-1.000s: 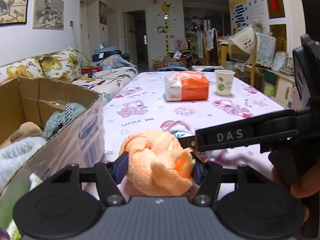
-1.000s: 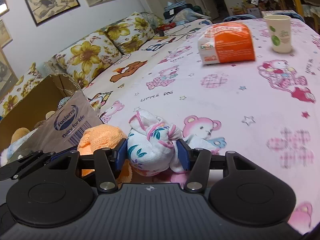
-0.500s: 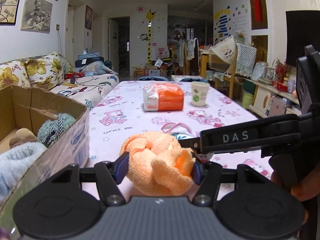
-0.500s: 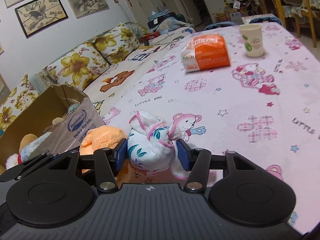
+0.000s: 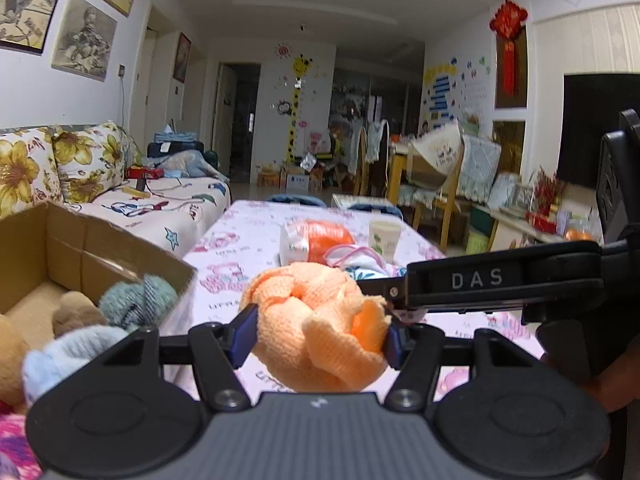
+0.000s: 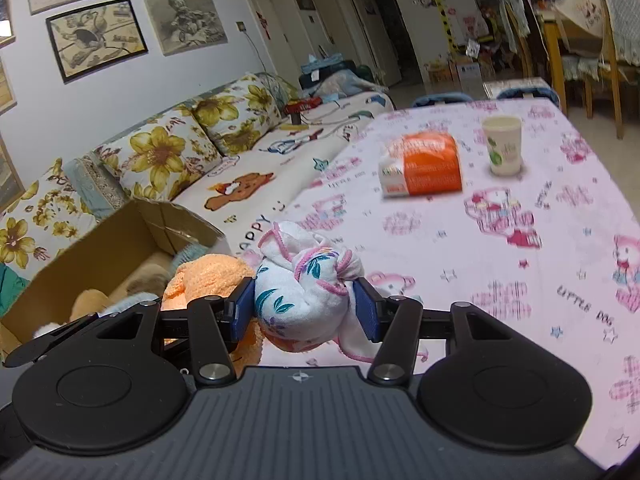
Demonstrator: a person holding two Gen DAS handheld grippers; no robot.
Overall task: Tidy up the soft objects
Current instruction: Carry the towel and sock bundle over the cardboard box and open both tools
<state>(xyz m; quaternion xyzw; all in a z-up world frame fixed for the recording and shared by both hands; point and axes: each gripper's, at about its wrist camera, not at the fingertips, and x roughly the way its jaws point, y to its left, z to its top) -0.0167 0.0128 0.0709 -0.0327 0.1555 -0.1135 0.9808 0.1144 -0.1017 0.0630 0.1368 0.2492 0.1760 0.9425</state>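
An orange knotted cloth [image 5: 320,332] sits pinched between the blue pads of the left claw [image 5: 319,338], its folds bulging out above and below the pads, held up off the counter [image 5: 240,248]. Just to its right, a white knotted cloth with teal leaves and pink trim [image 6: 304,292] is pinched the same way in the right claw [image 6: 305,311], a loose pink-edged tail hanging under it; in the right wrist view the orange bundle shows just beside it on the left, the two close together or touching, which I cannot tell. The right claw's black body, marked DAS, crosses the left wrist view, and part of a hand [image 5: 616,376] grips its handle at the right edge. To the left of both bundles stands an open cardboard box [image 5: 80,248] at the counter's edge, holding soft things: a pale blue fluffy piece [image 5: 68,348], a grey-blue plush [image 5: 136,300] and brown plush [image 5: 76,312]. The counter is covered by a pink cartoon-print cloth. Further along it lie an orange and white packet [image 6: 424,170] and, near that, an upright paper cup with a green print [image 6: 502,144]. Beyond the box runs a sofa with yellow-flowered cushions [image 6: 168,156] under framed pictures [image 6: 96,36] on the wall.
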